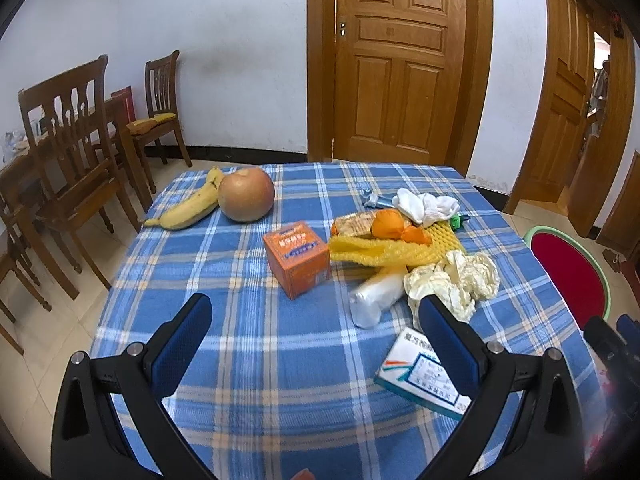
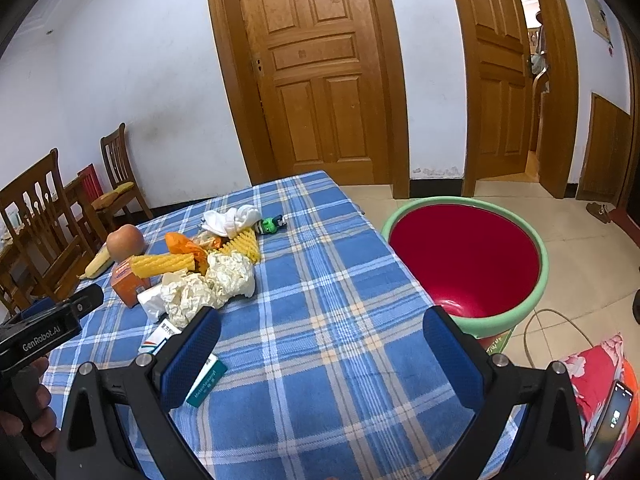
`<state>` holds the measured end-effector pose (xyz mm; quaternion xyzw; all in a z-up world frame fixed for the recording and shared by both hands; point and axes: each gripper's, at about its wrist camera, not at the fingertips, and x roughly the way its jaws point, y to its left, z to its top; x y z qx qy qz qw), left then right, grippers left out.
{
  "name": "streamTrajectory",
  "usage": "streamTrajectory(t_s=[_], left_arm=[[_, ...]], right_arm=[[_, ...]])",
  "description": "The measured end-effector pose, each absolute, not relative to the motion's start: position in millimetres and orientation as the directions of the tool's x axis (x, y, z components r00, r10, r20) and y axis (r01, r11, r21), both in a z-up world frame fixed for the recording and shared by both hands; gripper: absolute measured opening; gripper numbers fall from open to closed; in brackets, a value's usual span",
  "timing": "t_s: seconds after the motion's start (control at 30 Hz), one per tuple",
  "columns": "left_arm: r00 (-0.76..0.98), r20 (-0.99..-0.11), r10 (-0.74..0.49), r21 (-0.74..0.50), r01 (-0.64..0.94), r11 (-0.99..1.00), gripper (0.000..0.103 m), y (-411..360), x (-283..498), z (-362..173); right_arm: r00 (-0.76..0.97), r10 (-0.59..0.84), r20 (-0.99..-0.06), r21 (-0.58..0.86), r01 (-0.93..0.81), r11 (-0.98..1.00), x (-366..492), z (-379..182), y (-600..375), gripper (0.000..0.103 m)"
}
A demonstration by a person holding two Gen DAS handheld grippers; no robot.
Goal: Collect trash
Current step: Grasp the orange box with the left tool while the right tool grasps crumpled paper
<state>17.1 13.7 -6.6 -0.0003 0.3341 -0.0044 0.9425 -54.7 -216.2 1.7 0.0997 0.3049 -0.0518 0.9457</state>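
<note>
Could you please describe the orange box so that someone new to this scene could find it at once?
Start at the blue plaid tablecloth. The orange box stands near its middle, between the large round fruit and the trash heap. It is the only upright orange cube there.

I am holding my left tongs (image 1: 316, 314) and my right tongs (image 2: 320, 332) side by side, both spread wide and gripping nothing.

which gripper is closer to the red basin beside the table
Right. The right gripper hangs open over the table's right edge with the red basin just ahead on the floor; the left gripper is farther left, over the table's middle.
</note>
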Motion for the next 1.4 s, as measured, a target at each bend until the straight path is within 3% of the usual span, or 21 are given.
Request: streamTrajectory(t_s=[0.3, 0.7, 0.83, 1.07, 1.17, 1.23, 1.4], left_arm=[[0.774, -0.633, 0.021, 0.025, -0.007, 1.000, 0.102, 40.3, 50.1, -4.3], [0.683, -0.729, -0.045, -0.051, 0.011, 0.999, 0.101, 67.0, 107.6, -35.3], [0.665, -0.746, -0.047, -0.048, 0.017, 0.999, 0.101, 69.2, 117.0, -45.0], [0.639, -0.764, -0.093, -0.079, 0.051, 0.996, 0.095, 64.9, 127.1, -60.7], [0.631, -0.765, -0.132, -0.111, 0.073, 0.991, 0.086, 63.9, 129.3, -64.0], [0.630, -0.762, -0.146, -0.124, 0.080, 0.989, 0.073, 63.7, 129.3, -64.7], [0.602, -0.776, -0.187, -0.200, 0.047, 0.979, 0.041, 77.8, 132.6, -68.3]], right_arm=[[0.790, 0.004, -0.614, 0.164, 0.123, 0.979, -23.6, 12.3, -199.8, 0.103], [0.725, -0.018, -0.689, 0.122, 0.140, 0.983, 30.5, -5.5, -180.9, 0.103], [0.696, 0.017, -0.718, 0.173, 0.155, 0.973, 46.2, -16.0, -182.6, 0.103], [0.639, 0.083, -0.765, 0.241, 0.163, 0.957, 64.3, -31.0, -186.1, 0.083], [0.612, 0.147, -0.777, 0.312, 0.172, 0.934, 70.3, -39.3, -190.1, 0.072], [0.597, 0.171, -0.784, 0.334, 0.173, 0.927, 74.1, -44.1, -190.9, 0.068], [0.611, 0.228, -0.758, 0.389, 0.141, 0.910, 76.5, -47.4, -191.6, 0.037]])
